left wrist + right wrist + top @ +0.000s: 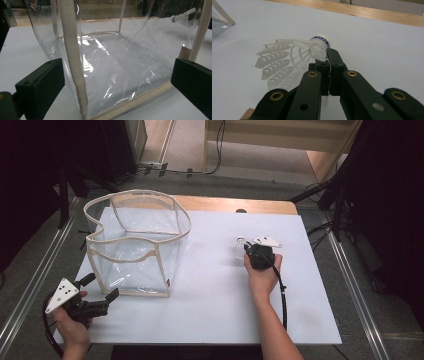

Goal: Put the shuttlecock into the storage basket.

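High view: the clear bag stands open on my white desk, nothing visible inside; my left tool is spread beside it. Left gripper view: see-through walls, bare floor. Right gripper view: my right tool pinches the shuttlecock.

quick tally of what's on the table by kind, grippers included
Clear bag with cream trim: 1
Shuttlecock: 1, pinched in the right gripper
Grippers: 2, the right one and the left gripper, which is open beside the bag
Total: 4
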### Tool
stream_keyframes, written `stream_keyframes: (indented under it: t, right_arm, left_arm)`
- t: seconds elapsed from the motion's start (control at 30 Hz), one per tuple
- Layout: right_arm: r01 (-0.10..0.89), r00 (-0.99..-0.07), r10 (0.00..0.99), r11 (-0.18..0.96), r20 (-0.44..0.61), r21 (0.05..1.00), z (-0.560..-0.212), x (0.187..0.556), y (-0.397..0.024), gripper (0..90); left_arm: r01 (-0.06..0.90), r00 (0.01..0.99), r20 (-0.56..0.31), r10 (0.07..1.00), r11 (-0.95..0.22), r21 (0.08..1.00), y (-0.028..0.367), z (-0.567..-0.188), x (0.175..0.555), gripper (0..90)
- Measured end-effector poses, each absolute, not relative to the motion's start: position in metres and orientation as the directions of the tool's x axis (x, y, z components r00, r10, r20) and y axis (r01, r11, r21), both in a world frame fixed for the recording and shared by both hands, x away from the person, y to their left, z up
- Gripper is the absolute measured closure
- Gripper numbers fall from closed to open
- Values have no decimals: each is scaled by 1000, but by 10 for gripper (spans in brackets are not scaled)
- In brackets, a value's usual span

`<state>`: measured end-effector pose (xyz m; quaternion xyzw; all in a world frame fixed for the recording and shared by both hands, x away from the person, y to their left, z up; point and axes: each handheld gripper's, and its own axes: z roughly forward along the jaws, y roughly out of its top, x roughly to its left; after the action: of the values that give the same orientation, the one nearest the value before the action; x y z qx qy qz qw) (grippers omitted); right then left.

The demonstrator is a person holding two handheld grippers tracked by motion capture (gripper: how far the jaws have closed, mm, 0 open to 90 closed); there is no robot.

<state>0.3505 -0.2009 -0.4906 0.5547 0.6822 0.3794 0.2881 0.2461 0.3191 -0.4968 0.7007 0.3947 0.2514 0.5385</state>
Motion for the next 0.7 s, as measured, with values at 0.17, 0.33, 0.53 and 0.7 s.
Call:
stream_keyframes:
  t: [0.17, 0.33, 0.53, 0.7]
  right_arm:
    - [524, -227, 974, 100, 26, 846, -484, 351, -200, 863]
    - [516, -232, 972, 100, 26, 851, -478, 351, -198, 863]
    - [505, -240, 970, 101, 27, 857, -472, 352, -195, 863]
    - [496, -250, 968, 104, 27, 862, -466, 353, -192, 863]
  left_arm:
    - [282, 563, -71, 823, -110, 953, 319, -497, 246, 0]
    - [281, 563, -71, 823, -111, 953, 319, -497, 246, 0]
    - [282, 564, -72, 823, -109, 953, 319, -497, 246, 0]
    - [284, 562, -74, 824, -108, 953, 319, -497, 246, 0]
